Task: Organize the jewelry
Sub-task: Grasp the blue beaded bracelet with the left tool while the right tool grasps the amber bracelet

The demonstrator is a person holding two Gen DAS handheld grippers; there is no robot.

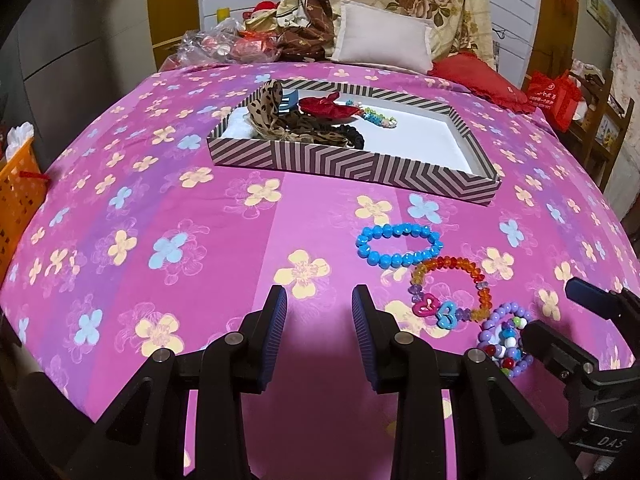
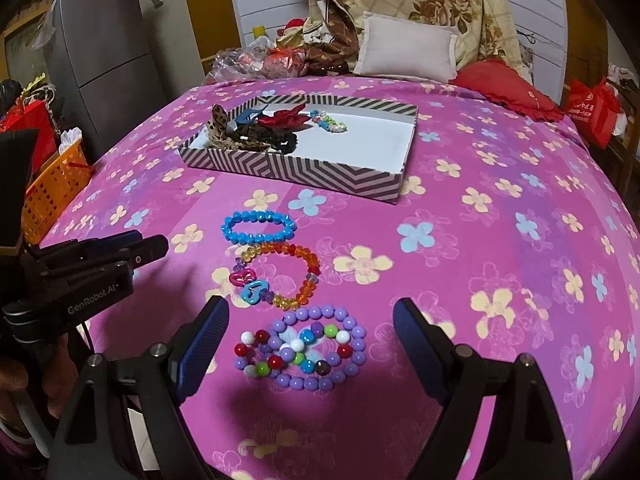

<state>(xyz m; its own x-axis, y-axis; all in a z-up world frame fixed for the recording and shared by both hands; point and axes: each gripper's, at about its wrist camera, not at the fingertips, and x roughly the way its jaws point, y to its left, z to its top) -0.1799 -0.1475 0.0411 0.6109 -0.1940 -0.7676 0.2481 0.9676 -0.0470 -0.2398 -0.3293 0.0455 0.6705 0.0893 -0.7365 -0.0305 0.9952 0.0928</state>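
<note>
In the left wrist view we see only part of the purple-and-multicolour bead bracelet cluster: the right gripper cuts across its right side. The heap in the striped shallow cardboard box is hard to sort out: a leopard-print scarf, a red fabric scrunchie, a black scrunchie and a pastel bead string overlap there.

On the pink flowered bedspread lie three bracelets in a row toward the box at twelve o'clock: the purple cluster nearest, a rainbow crystal-bead bracelet with pink and blue heart charms, then a blue faceted-bead bracelet. The blue and rainbow ones touch.

Our right gripper stands wide open, empty, straddling the purple cluster without touching. Our left gripper, at nine o'clock of the bracelets, is partly open, nothing between its pads
</note>
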